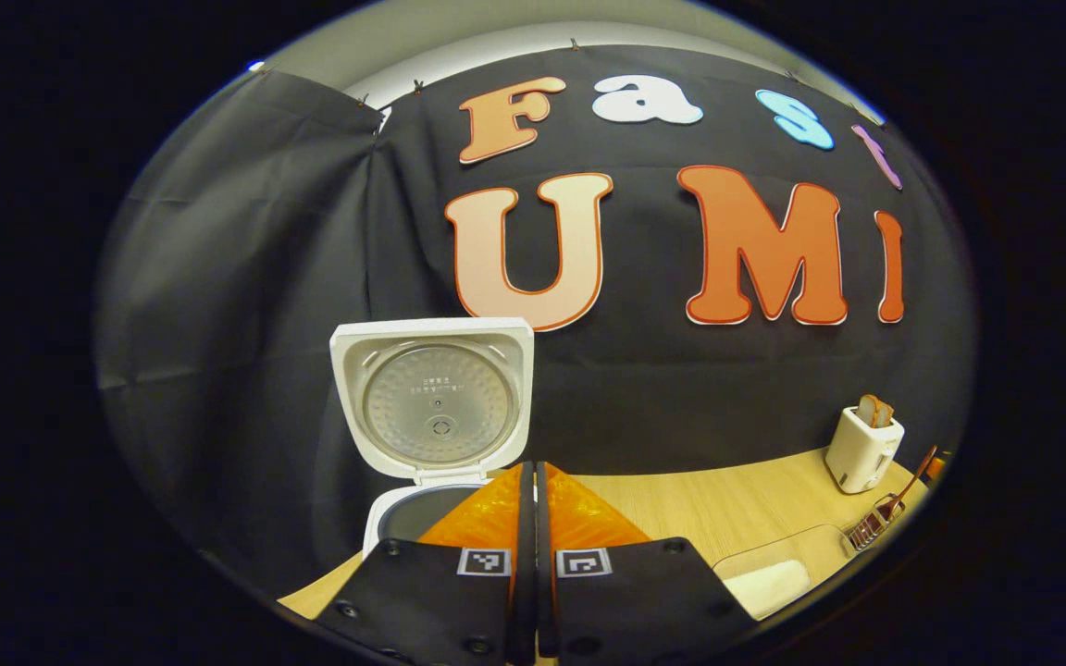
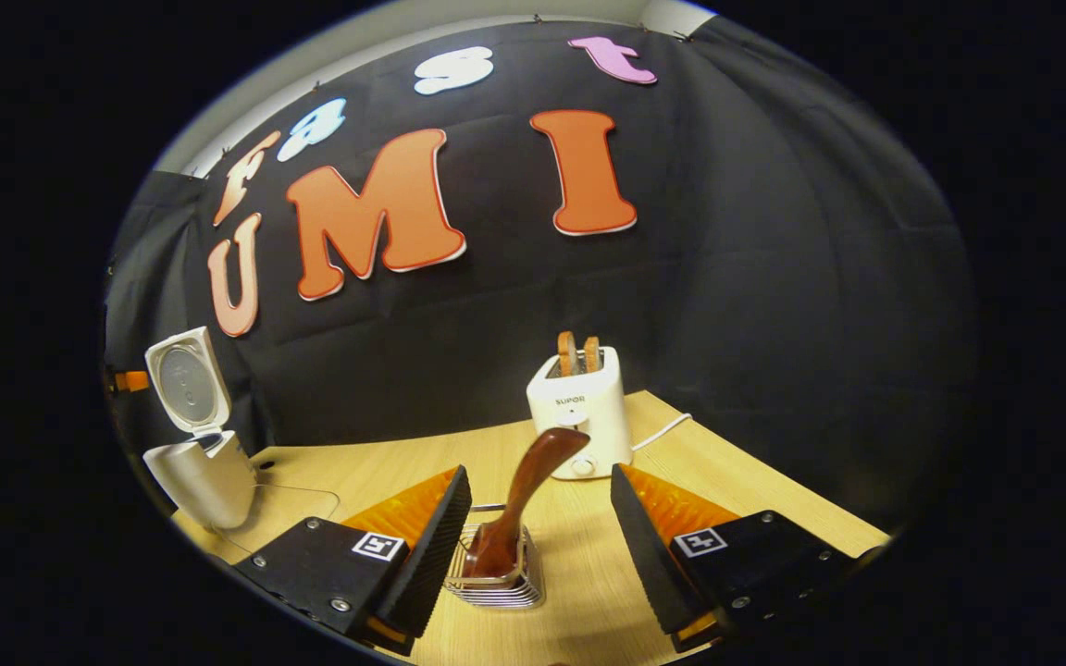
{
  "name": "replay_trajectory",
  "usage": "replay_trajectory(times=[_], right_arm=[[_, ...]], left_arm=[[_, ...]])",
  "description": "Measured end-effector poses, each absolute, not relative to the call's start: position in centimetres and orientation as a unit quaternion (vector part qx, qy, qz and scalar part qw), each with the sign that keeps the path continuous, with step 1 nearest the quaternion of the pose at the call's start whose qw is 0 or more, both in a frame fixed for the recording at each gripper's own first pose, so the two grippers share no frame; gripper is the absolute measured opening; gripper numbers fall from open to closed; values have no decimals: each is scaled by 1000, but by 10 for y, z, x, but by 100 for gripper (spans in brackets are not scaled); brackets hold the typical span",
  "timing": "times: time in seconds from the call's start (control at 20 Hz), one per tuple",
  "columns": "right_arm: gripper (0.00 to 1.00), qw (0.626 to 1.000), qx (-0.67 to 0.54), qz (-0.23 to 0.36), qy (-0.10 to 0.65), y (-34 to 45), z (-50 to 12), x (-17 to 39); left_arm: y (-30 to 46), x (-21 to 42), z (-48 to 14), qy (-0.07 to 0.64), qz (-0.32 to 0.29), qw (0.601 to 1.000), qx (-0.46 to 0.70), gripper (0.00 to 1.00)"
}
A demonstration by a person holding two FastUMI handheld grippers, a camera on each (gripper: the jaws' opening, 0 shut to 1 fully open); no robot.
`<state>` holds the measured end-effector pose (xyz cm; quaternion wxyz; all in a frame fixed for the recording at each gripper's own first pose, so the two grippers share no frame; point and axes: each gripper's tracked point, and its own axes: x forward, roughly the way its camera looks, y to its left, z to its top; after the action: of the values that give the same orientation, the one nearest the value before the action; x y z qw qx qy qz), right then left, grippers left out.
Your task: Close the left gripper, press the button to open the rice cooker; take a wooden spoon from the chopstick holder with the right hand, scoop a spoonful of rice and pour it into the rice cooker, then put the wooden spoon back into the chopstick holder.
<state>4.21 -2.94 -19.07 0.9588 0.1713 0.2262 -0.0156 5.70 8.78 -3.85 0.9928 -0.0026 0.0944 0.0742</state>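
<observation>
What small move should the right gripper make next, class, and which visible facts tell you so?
Probably ease the right gripper forward and close on the wooden spoon. The rice cooker already stands with its lid up, the spoon still sits in the chopstick holder, and the handle leans up between the open fingers, which are not touching it.

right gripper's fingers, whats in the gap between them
In the right gripper view, the wooden spoon stands in the chopstick holder between the open right gripper's fingers, touching neither.
</observation>
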Motion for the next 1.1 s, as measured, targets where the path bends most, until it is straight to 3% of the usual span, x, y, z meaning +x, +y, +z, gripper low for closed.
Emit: replay_trajectory(times=[0.35,0.45,0.55,0.6,0.65,0.9,1.0,1.05,1.1], right_arm=[[82,949,228,-8,219,-23,-194,63],[76,948,239,-5,212,-21,-191,68],[68,947,243,-5,211,-23,-193,70],[53,946,244,-7,213,-23,-194,71],[58,945,246,-8,216,-23,-196,72],[31,931,280,2,234,-12,-205,73],[27,931,280,0,233,-13,-205,74],[32,930,284,1,231,-13,-204,73],[25,929,292,6,228,-11,-202,73]], left_arm=[[69,57,-38,84,55,995,-11,30],[64,56,-37,80,50,996,-7,47],[61,54,-39,78,51,996,4,58],[59,53,-41,79,50,996,6,65],[57,52,-41,79,48,996,7,65],[47,51,-48,82,38,996,17,65],[43,48,-51,84,33,996,14,65],[42,47,-52,86,30,996,13,65],[43,46,-53,86,31,996,11,65]])
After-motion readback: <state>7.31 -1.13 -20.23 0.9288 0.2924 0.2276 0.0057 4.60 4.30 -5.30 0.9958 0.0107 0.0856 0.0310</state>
